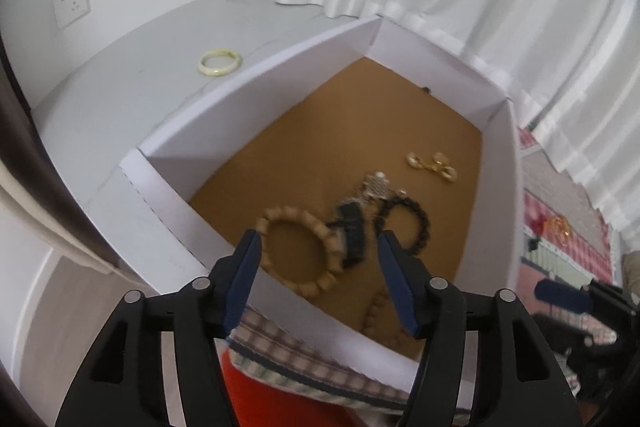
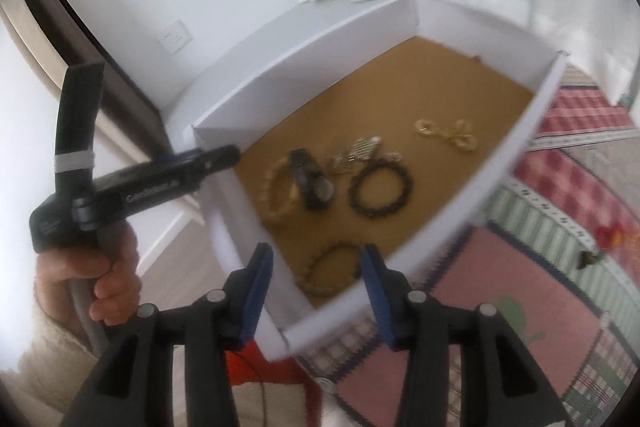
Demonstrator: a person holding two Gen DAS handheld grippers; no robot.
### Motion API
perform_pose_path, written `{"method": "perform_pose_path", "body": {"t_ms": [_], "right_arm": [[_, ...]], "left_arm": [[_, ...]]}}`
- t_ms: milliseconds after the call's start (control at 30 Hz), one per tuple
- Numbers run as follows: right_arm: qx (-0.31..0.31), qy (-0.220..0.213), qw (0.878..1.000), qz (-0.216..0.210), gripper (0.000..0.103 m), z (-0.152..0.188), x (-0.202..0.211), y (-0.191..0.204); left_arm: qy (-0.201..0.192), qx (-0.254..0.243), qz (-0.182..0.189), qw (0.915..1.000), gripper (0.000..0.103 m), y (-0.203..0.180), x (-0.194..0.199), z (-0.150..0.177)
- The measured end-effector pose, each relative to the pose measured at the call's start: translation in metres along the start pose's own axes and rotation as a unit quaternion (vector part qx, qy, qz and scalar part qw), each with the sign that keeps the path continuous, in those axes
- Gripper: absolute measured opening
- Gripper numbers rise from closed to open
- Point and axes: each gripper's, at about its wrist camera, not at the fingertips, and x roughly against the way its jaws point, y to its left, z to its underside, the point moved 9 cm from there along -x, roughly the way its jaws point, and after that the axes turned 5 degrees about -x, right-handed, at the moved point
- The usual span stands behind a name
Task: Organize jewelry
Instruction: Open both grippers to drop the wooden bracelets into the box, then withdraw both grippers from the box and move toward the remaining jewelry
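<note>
A white box (image 1: 188,135) with a brown floor holds the jewelry. A tan bead bracelet (image 1: 300,251), a black watch (image 1: 352,235) and a black bead bracelet (image 1: 404,223) lie together. A silver piece (image 1: 376,187) and gold pieces (image 1: 432,167) lie farther back. My left gripper (image 1: 318,247) hangs open over the tan bracelet and watch, holding nothing. In the right wrist view my right gripper (image 2: 316,259) is open above a second bead bracelet (image 2: 328,273) by the box's near corner. The watch (image 2: 314,183) and black bracelet (image 2: 380,187) lie beyond it.
A pale bangle (image 1: 220,62) lies on the grey ledge left of the box. A patterned mat (image 2: 560,267) to the right carries small red and gold items (image 1: 556,227). White curtains hang behind. A hand (image 2: 108,279) holds the left gripper's handle.
</note>
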Motion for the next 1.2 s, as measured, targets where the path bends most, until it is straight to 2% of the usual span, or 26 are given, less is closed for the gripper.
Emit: {"method": "perform_pose_path", "body": {"t_ms": [133, 333, 400, 567, 700, 833, 933, 1200], "right_arm": [[0.002, -0.04, 0.998, 0.042, 0.047, 0.013, 0.029, -0.021], [-0.031, -0.1, 0.987, 0.125, 0.048, 0.046, 0.078, -0.084], [-0.047, -0.117, 0.98, 0.156, 0.053, 0.06, 0.094, -0.108], [-0.077, -0.143, 0.958, 0.237, 0.054, 0.101, 0.127, -0.163], [-0.118, -0.14, 0.947, 0.264, 0.054, 0.139, 0.141, -0.2], [-0.148, -0.131, 0.94, 0.278, 0.054, 0.17, 0.145, -0.223], [-0.166, -0.13, 0.934, 0.289, 0.06, 0.185, 0.147, -0.237], [-0.196, -0.156, 0.913, 0.321, 0.062, 0.198, 0.164, -0.262]], "left_arm": [[-0.01, -0.022, 0.022, 0.9995, 0.064, -0.033, 0.014, 0.012], [-0.029, -0.075, 0.071, 0.9943, 0.07, -0.106, 0.039, 0.026], [-0.032, -0.1, 0.092, 0.9902, 0.071, -0.138, 0.045, 0.034], [-0.028, -0.151, 0.129, 0.9798, 0.076, -0.209, 0.042, 0.057], [0.001, -0.166, 0.157, 0.9736, 0.076, -0.249, 0.032, 0.081], [0.018, -0.189, 0.161, 0.9685, 0.076, -0.275, 0.028, 0.111], [0.025, -0.205, 0.152, 0.9665, 0.077, -0.288, 0.022, 0.124], [0.022, -0.222, 0.132, 0.9659, 0.081, -0.302, 0.012, 0.14]]}}
